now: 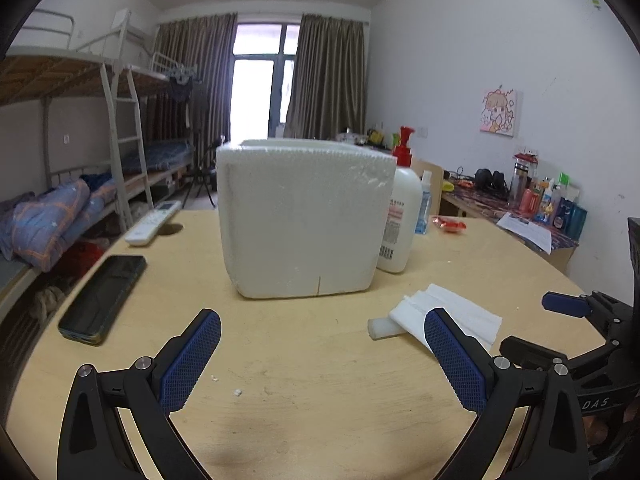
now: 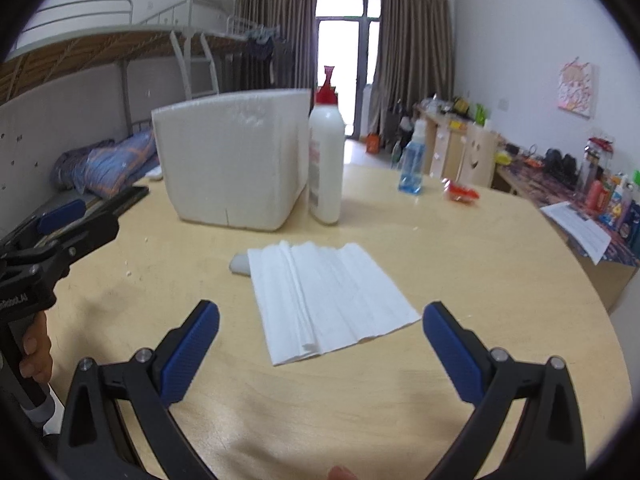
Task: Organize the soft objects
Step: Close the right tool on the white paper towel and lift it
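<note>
A white folded tissue point(image 2: 328, 296) lies flat on the wooden table point(image 2: 360, 420), partly covering a small white foam stick point(image 2: 239, 265). Both show in the left wrist view, tissue point(image 1: 460, 312) and stick point(image 1: 382, 328). A white foam box point(image 1: 304, 220) stands open-topped at the table's middle, also in the right wrist view point(image 2: 232, 164). My left gripper point(image 1: 322, 356) is open and empty, facing the box. My right gripper point(image 2: 320, 344) is open and empty, just short of the tissue's near edge.
A white pump bottle point(image 2: 326, 152) stands right of the box. A blue bottle point(image 2: 412, 168) and a red packet point(image 2: 460, 193) lie farther back. A black phone point(image 1: 104, 296) and a white remote point(image 1: 152, 222) lie on the left. Bunk beds stand left, a cluttered desk right.
</note>
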`<state>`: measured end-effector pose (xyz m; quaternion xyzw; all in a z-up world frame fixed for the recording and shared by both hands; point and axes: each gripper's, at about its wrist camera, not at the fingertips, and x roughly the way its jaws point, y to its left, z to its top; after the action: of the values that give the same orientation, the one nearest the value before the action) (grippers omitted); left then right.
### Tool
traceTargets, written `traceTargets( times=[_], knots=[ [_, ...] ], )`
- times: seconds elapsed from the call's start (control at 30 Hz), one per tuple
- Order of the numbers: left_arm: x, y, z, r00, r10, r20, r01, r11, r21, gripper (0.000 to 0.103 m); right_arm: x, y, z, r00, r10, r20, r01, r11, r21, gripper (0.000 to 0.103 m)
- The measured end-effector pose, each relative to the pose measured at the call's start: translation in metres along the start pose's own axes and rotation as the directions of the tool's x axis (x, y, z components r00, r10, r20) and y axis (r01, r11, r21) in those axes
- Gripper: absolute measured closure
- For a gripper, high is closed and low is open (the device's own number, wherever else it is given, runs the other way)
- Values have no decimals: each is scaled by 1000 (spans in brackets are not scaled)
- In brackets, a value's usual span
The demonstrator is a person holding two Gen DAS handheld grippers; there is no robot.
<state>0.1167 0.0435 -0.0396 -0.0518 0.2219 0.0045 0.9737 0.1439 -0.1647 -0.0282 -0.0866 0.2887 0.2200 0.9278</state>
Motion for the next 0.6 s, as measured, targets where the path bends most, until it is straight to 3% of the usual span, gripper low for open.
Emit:
traceTargets(
  times=[0.2, 0.43, 0.6],
  knots=[
    [16, -4, 0, 998, 16, -54, -15, 1000, 25, 1, 15, -1, 3, 999, 16, -46, -17, 1000, -21, 1],
    [32, -5, 3, 995, 21, -98, -17, 999, 38, 1, 37, -3, 6, 991, 51, -125, -55, 998, -28, 22],
    [42, -6, 6, 992, 15, -124, -10, 999, 40, 1, 49, -6, 7, 982, 78, -170, -84, 996, -29, 23]
  ],
)
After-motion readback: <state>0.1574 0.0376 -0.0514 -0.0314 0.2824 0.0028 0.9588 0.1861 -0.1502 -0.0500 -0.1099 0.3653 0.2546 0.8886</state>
